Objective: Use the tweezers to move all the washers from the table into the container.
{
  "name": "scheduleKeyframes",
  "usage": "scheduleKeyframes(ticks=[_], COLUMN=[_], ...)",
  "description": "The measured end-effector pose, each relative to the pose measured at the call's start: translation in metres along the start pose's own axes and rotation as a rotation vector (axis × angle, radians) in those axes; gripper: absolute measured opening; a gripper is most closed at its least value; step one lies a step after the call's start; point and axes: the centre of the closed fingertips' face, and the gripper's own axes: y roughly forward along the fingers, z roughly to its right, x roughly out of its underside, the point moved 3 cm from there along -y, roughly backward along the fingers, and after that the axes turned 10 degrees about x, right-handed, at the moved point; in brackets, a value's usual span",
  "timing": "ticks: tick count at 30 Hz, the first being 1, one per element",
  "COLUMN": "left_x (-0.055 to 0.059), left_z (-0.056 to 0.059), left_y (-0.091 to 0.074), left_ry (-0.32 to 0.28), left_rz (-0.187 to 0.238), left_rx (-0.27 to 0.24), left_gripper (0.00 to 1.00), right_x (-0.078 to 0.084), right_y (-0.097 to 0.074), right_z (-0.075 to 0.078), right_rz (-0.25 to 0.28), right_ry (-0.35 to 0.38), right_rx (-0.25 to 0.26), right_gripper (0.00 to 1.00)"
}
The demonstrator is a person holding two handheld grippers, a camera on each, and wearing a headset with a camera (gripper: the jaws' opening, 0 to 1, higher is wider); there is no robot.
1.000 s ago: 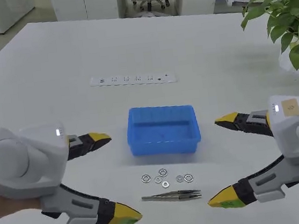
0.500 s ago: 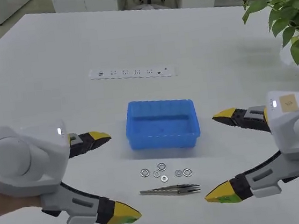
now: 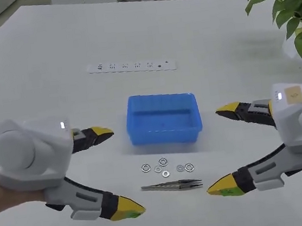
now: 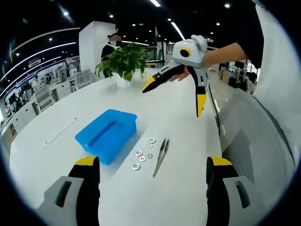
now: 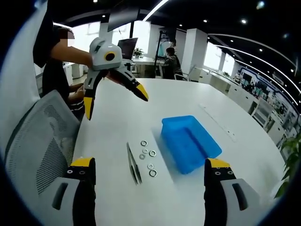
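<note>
We hold the left gripper (image 3: 123,169) low over the white table (image 3: 36,60), its jaws spread wide apart. Just to its right, in the gap between our two grippers, the tweezers (image 3: 172,185) lie flat on the table, their length running from one gripper toward the other. Just beyond them sit the washers (image 3: 163,161), six in a loose cluster, near the tweezers but not touching them. Farther out from the grippers stands the blue container (image 3: 163,118), with every washer on the table on its near side. Beyond it lies a white power strip (image 3: 132,66). The right gripper (image 3: 215,150) faces the left one, its jaws likewise wide apart. Past it, to the right, a potted plant (image 3: 286,5) stands.
</note>
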Motion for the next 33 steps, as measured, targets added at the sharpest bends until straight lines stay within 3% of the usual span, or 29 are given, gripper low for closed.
scheduleKeyframes(ticks=[7, 21, 33], left_x=[-0.001, 0.009, 0.013], left_z=[-0.001, -0.002, -0.001], left_y=[0.002, 0.004, 0.012], left_ry=[-0.004, -0.003, -0.014], left_rz=[0.002, -0.028, -0.032], left_rx=[0.005, 0.013, 0.016], left_gripper=[1.00, 1.00, 1.00], right_x=[0.001, 0.005, 0.010], right_y=[0.001, 0.000, 0.008], right_z=[0.001, 0.000, -0.009], right_rz=[0.000, -0.002, -0.018], right_ry=[0.011, 0.023, 0.020], right_rx=[0.004, 0.007, -0.025], right_gripper=[0.96, 0.96, 0.95])
